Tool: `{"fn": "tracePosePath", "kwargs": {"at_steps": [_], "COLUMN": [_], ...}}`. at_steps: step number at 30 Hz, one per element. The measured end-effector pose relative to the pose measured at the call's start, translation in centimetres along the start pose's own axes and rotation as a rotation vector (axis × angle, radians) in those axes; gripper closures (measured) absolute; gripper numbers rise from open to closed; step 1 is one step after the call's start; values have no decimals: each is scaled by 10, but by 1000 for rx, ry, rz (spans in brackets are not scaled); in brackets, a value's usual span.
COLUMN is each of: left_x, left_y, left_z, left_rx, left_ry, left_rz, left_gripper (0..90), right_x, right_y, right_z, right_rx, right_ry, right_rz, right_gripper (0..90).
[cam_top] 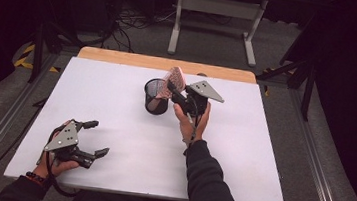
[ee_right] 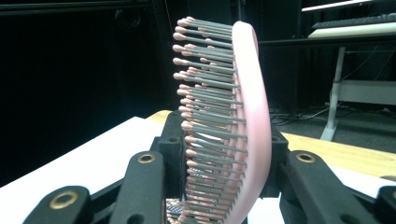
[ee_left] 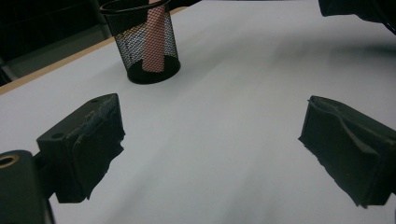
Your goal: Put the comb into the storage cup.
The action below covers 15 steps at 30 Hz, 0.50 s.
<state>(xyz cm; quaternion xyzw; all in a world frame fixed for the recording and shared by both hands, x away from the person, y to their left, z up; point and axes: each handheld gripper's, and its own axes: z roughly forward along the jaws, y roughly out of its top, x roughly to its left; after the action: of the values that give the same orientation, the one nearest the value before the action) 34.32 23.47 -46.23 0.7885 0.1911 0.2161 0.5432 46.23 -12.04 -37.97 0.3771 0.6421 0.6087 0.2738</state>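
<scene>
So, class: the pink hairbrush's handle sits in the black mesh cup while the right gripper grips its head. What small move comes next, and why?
Probably open the right gripper and let go. The pink bristled hairbrush is clamped at its head, and its handle already stands inside the black wire-mesh cup, seemingly reaching the bottom. The left gripper rests open and apart, so nothing else needs moving.

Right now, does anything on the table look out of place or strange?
One thing is unusual: a pink hairbrush stands handle-down in the black mesh pen cup, with its bristled head sticking out above the rim. The right hand-held gripper is closed on it. The left hand-held gripper is open and holds nothing.
</scene>
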Motion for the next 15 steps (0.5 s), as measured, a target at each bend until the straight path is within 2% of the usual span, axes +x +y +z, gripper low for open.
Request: {"fn": "tracePosePath", "kwargs": {"at_steps": [10, 15], "left_x": [0, 0], "left_y": [0, 0], "left_z": [0, 0], "left_rx": [0, 3], "left_ry": [1, 5], "left_rz": [-2, -3], "left_gripper": [69, 69], "right_x": [0, 0], "right_y": [-7, -4], "right_z": [0, -1], "right_rx": [-3, -5], "right_ry": [6, -13], "right_rz": [15, -12], "right_gripper": [620, 576]}}
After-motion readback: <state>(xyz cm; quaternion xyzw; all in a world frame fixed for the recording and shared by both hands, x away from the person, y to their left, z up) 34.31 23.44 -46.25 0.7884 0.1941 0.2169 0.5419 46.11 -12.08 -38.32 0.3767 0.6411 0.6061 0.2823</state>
